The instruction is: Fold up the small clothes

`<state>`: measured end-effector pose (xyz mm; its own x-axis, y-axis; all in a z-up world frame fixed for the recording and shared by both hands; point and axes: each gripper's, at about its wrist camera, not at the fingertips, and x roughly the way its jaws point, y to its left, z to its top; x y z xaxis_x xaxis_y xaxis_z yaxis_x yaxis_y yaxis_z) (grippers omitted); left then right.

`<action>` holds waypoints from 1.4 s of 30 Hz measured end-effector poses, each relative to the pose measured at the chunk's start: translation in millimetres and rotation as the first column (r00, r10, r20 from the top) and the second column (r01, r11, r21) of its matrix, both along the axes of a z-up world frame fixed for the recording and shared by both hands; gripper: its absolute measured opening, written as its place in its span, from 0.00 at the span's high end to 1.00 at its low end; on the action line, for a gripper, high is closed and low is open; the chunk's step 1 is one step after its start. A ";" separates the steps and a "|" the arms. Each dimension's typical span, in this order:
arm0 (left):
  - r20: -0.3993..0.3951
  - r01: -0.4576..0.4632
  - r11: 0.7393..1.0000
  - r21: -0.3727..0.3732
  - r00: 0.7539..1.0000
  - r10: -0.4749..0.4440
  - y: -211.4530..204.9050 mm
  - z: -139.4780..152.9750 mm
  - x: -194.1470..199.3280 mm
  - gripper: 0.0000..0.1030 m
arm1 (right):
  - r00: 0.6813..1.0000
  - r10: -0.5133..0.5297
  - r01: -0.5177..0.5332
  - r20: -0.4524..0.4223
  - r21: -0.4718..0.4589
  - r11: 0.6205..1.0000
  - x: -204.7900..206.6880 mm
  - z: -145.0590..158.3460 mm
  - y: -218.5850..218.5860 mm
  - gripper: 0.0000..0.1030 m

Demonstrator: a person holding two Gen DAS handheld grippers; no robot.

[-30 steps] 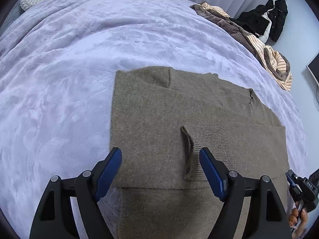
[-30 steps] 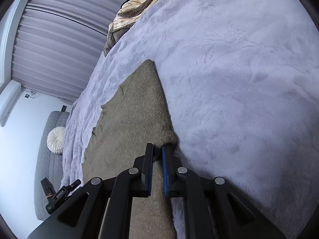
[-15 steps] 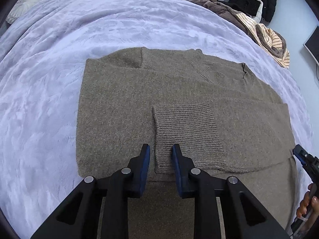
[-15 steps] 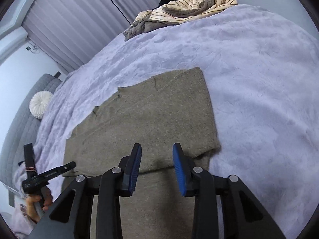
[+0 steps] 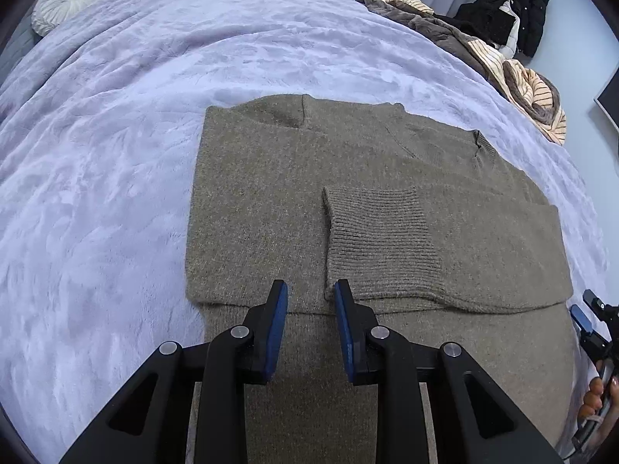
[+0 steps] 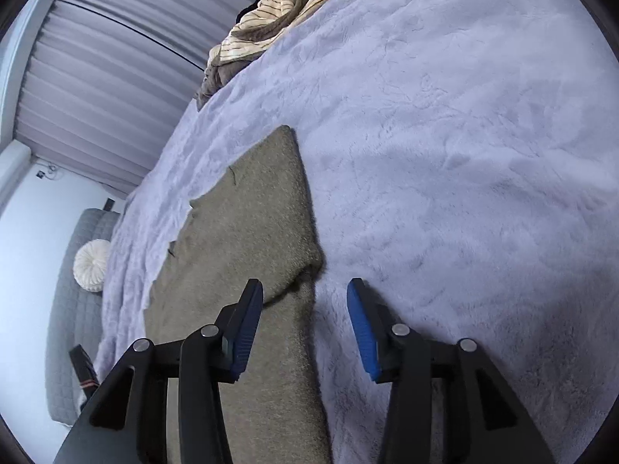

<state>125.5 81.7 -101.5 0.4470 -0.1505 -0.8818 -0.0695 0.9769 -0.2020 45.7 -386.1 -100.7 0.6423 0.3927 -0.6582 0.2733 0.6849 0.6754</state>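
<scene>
An olive-brown knitted sweater (image 5: 263, 193) lies flat on the lilac bed cover (image 5: 116, 154). One sleeve is folded across its body, ribbed cuff (image 5: 379, 232) near the middle. My left gripper (image 5: 310, 286) hovers over the sweater just short of the cuff's near corner. Its jaws stand a narrow gap apart with nothing pinched. In the right wrist view, my right gripper (image 6: 305, 284) hangs over the sweater's right edge (image 6: 305, 270). Its jaws are opening and the pads press on nothing; the folded corner lies below the gap.
A heap of striped and brown clothes (image 5: 518, 81) and a black jacket (image 5: 518, 11) sit at the bed's far right. A round white cushion (image 5: 65, 2) rests at the far left. Pleated curtains (image 6: 96, 77) hang behind. A hand (image 5: 595, 402) shows at the lower right.
My left jaws went from wide to a narrow gap, and the sleeve cuff now lies flat on the body. My right gripper let go of the sweater's edge and its jaws spread.
</scene>
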 end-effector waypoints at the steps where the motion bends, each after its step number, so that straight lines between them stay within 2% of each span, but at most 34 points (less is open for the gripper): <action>1: -0.002 -0.003 1.000 -0.003 1.000 0.003 0.7 0.4 -1.0 0.75 | 1.000 0.008 -0.008 -0.002 0.023 1.000 6.8 -3.2 1.9 0.52; 4: -0.007 -0.011 1.000 -0.010 1.000 0.011 1.9 1.4 -4.2 0.75 | 0.998 0.003 0.000 -0.055 0.056 0.998 26.3 -19.1 5.2 0.53; 5: -0.008 -0.013 1.000 -0.012 1.000 0.013 1.9 1.7 -4.8 0.74 | 0.998 0.001 0.003 -0.071 0.058 0.998 32.1 -21.7 7.2 0.57; 6: -0.009 -0.014 1.000 -0.013 1.000 0.014 1.6 2.3 -5.3 0.75 | 0.996 0.004 -0.001 -0.084 0.038 0.999 35.5 -19.3 10.7 0.66; 7: -0.007 -0.012 1.000 -0.014 1.000 0.012 1.3 2.9 -5.7 0.75 | 0.995 0.023 -0.023 -0.098 -0.001 1.000 39.8 -14.7 15.9 0.84; 10: 0.000 -0.002 1.000 -0.008 1.000 0.002 -1.1 3.2 -6.5 0.75 | 0.997 0.044 -0.051 -0.064 -0.114 0.992 38.2 3.4 24.7 0.83; 12: -0.011 -0.001 1.000 -0.004 1.000 0.001 -3.0 -0.5 -5.5 0.75 | 0.995 0.041 -0.057 -0.094 -0.166 0.984 37.2 1.0 25.0 0.83; 14: -0.022 -0.006 1.000 -0.006 1.000 0.006 -3.6 -3.4 -6.0 0.75 | 0.990 0.041 -0.061 -0.132 -0.153 0.986 37.8 -11.5 22.5 0.83; 16: -0.021 -0.005 1.000 -0.017 1.000 0.004 -3.1 -3.5 -8.9 0.75 | 0.993 0.020 -0.034 -0.115 -0.122 0.992 32.4 -13.4 18.9 0.83; 19: -0.027 0.003 1.000 -0.008 1.000 -0.003 -2.5 -4.5 -13.2 0.74 | 0.994 0.026 -0.042 -0.110 -0.142 0.989 25.0 -6.6 21.9 0.80; 21: -0.026 0.003 1.000 -0.001 1.000 -0.003 -1.7 -4.6 -16.8 0.73 | 0.993 0.038 -0.058 -0.108 -0.191 0.980 18.1 0.6 25.2 0.80; 22: -0.029 -0.002 1.000 0.000 1.000 0.002 -1.0 -5.1 -18.8 0.64 | 0.993 0.045 -0.067 -0.105 -0.222 0.973 12.7 4.8 27.4 0.80; 23: -0.029 -0.010 1.000 -0.001 1.000 0.010 0.1 -5.4 -20.8 0.37 | 0.994 0.051 -0.074 -0.100 -0.243 0.967 8.5 8.1 29.4 0.80; 24: -0.017 -0.033 0.999 0.006 0.999 0.033 1.9 -4.4 -25.1 0.15 | 0.994 0.057 -0.080 -0.095 -0.257 0.963 3.9 10.9 32.6 0.80; 26: 0.025 -0.050 0.998 0.022 0.998 0.050 2.1 0.1 -34.0 0.15 | 0.994 0.072 -0.093 -0.087 -0.268 0.959 -7.8 15.0 36.5 0.77; 27: 0.020 -0.034 0.999 0.034 0.999 0.034 0.4 0.6 -35.8 0.15 | 0.993 0.078 -0.099 -0.085 -0.271 0.957 -12.1 17.0 39.3 0.75; 29: 0.009 -0.015 0.999 0.048 1.000 0.015 -2.6 1.0 -39.7 0.15 | 0.992 0.095 -0.114 -0.081 -0.283 0.952 -21.7 20.6 46.0 0.64; 33: 0.016 0.002 0.999 0.053 1.000 -0.003 -6.3 6.2 -54.8 0.15 | 0.988 0.135 -0.150 -0.072 -0.287 0.946 -38.5 29.1 60.6 0.58; 37: 0.004 0.019 0.999 0.043 1.000 -0.019 -8.8 6.8 -73.7 0.15 | 0.983 0.168 -0.182 -0.072 -0.283 0.942 -52.6 33.3 72.7 0.47; 42: -0.043 0.047 0.998 0.040 0.998 -0.045 -9.3 -3.1 -103.7 0.15 | 0.982 0.172 -0.187 -0.077 -0.289 0.939 -75.5 35.1 82.2 0.46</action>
<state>21.7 72.4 -104.5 0.4030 -0.1336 -0.9054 -0.0317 0.9867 -0.1597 -29.8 -303.9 -65.7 0.5428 0.2828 -0.7908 0.1555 0.8915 0.4256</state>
